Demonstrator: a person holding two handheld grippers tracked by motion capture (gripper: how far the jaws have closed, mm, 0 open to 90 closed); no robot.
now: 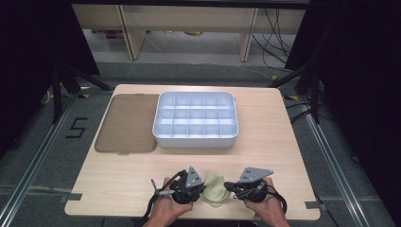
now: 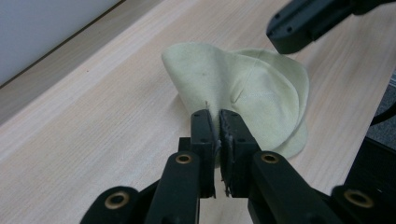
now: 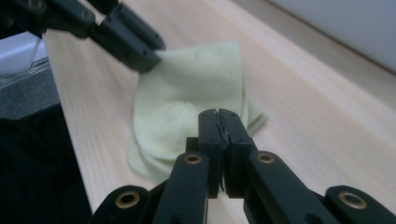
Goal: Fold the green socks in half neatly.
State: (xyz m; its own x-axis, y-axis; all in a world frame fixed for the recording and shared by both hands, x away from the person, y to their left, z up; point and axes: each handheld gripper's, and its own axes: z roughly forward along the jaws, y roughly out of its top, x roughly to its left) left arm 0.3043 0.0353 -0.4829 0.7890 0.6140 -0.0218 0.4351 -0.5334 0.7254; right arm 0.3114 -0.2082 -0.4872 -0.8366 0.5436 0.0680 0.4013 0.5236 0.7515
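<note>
Both grippers clamped on the cloth [image 1: 215, 188] at the worktop's near edge: left gripper [image 2: 218, 122] firmly, right gripper [image 3: 218, 120] probably. Lift both evenly, keep it taut.

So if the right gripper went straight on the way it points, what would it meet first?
Most likely the cloth, which lies directly beyond the right gripper and its shut jaws. Past it sits the left gripper, pinching the cloth's far edge. Depth is unclear.
</note>
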